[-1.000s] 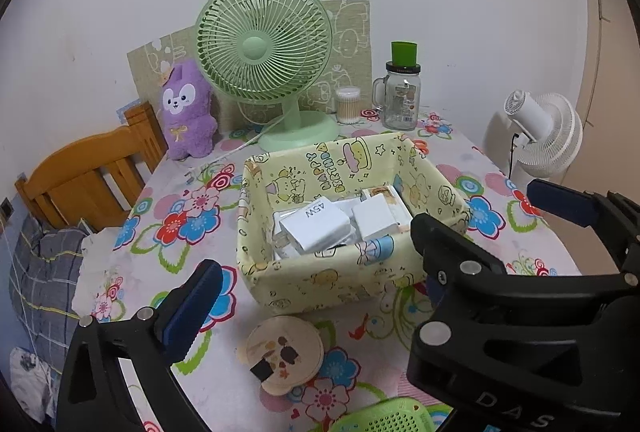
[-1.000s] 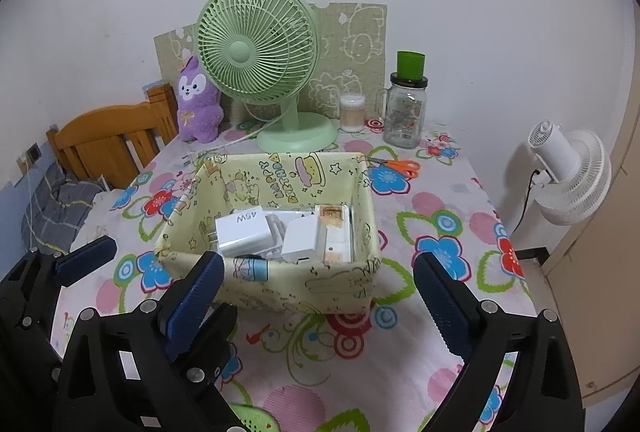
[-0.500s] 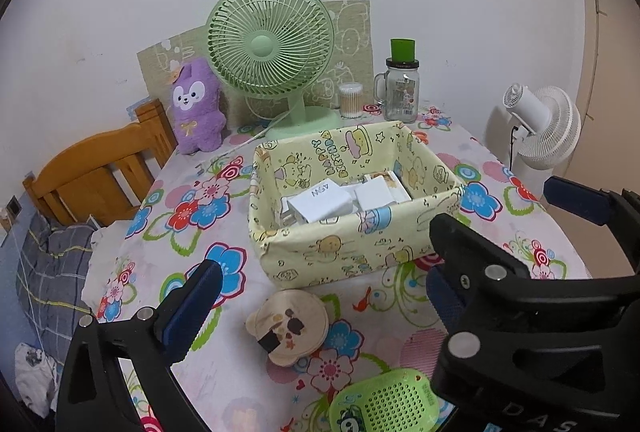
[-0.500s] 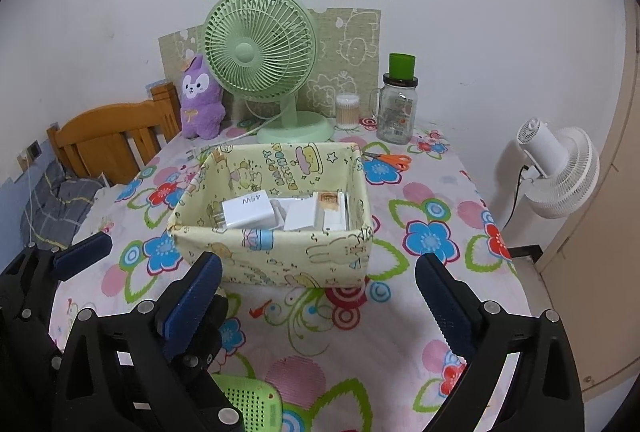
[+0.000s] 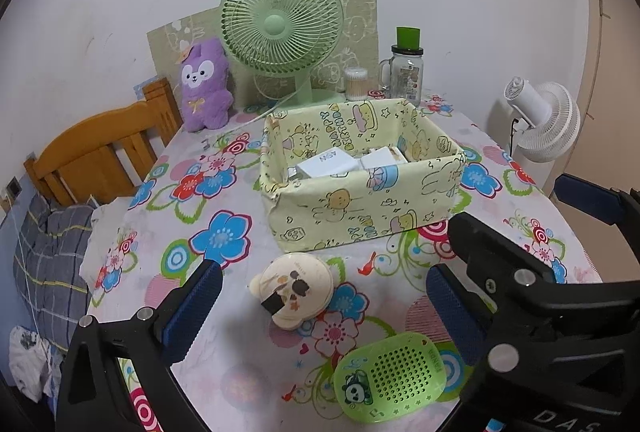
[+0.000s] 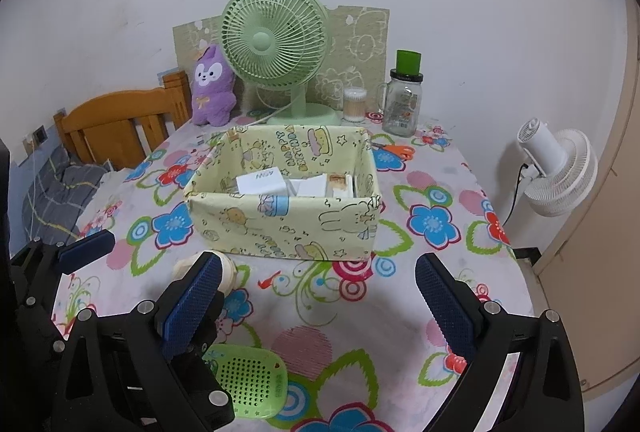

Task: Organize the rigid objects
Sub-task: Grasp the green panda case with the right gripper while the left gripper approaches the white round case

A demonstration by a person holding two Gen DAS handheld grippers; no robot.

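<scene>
**Count of things on your table**

You have one yellow fabric box (image 5: 360, 208), perhaps four white boxes (image 5: 326, 163) inside (partly hidden), one beige bear-shaped case (image 5: 294, 284), one green perforated case (image 5: 390, 378), two fans (image 5: 280, 32) (image 5: 546, 120), one plush toy (image 5: 204, 84), one jar (image 5: 406, 74).

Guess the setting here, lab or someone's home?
Likely a home, probably a bedroom corner. A table with a floral cloth stands by a wooden bed frame with bedding, and a plush toy and desk fan sit on the table against the wall.
</scene>
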